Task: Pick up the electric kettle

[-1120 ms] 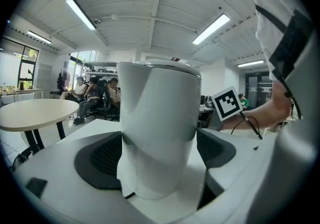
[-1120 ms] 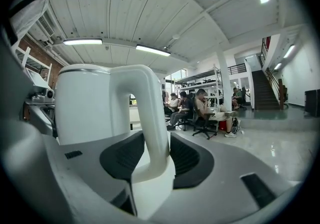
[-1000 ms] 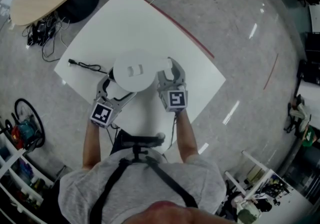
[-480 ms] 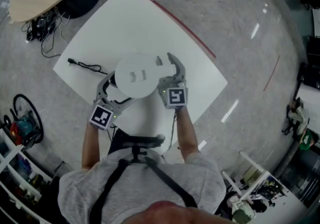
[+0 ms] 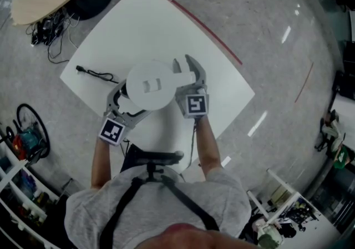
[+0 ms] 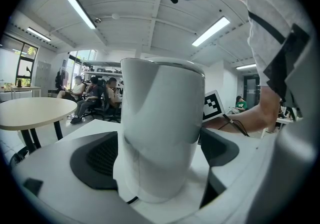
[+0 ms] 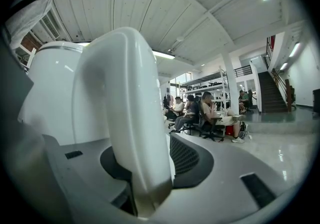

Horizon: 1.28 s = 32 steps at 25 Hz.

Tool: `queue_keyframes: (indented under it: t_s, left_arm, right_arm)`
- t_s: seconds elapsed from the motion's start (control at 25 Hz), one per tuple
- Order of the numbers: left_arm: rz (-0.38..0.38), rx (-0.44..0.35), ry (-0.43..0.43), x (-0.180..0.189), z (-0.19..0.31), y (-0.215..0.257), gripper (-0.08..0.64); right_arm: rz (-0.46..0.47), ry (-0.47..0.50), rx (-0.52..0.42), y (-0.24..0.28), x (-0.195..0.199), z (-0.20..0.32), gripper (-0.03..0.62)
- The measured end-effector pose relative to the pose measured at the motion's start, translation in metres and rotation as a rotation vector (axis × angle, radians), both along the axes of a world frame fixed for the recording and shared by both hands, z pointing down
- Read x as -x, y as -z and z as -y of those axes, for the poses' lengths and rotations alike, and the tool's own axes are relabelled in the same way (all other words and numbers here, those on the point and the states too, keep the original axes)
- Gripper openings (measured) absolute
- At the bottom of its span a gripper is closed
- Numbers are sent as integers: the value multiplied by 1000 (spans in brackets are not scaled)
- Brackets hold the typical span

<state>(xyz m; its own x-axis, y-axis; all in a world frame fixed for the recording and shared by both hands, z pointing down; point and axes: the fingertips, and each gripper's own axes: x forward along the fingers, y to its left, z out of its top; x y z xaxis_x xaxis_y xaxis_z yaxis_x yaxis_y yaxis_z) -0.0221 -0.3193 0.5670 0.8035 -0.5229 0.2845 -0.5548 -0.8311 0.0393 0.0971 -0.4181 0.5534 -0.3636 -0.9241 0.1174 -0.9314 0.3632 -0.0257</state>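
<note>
Head view shows the electric kettle (image 5: 148,84) standing on the white table (image 5: 138,20). Your right gripper (image 5: 186,76) clamps its handle (image 7: 125,118), apparently ready to lift. Your left gripper (image 5: 125,105) has just been opening, so its jaws now stand wide around the body without pressing.
</note>
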Motion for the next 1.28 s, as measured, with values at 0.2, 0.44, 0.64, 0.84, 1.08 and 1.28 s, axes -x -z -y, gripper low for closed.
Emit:
queue_keyframes:
  t_s: [0.2, 0.44, 0.64, 0.84, 1.08, 1.28]
  left_arm:
    - [6, -8, 1, -2, 0, 1, 506]
    - [28, -31, -4, -2, 2, -1, 506]
    - [36, -45, 6, -6, 1, 4, 505]
    - [49, -53, -1, -7, 2, 4, 502]
    - [48, -81, -9, -8, 4, 11, 500]
    - [46, -86, -16, -9, 5, 17, 500]
  right_arm:
    - [-25, 3, -9, 0, 2, 2, 66]
    - [-26, 2, -9, -2, 5, 4, 26]
    - [-12, 1, -39, 2, 3, 4, 13]
    - [14, 2, -50, 2, 1, 5, 11]
    - [26, 1, -67, 9, -1, 5, 9]
    - [8, 4, -94, 18, -2, 4, 9]
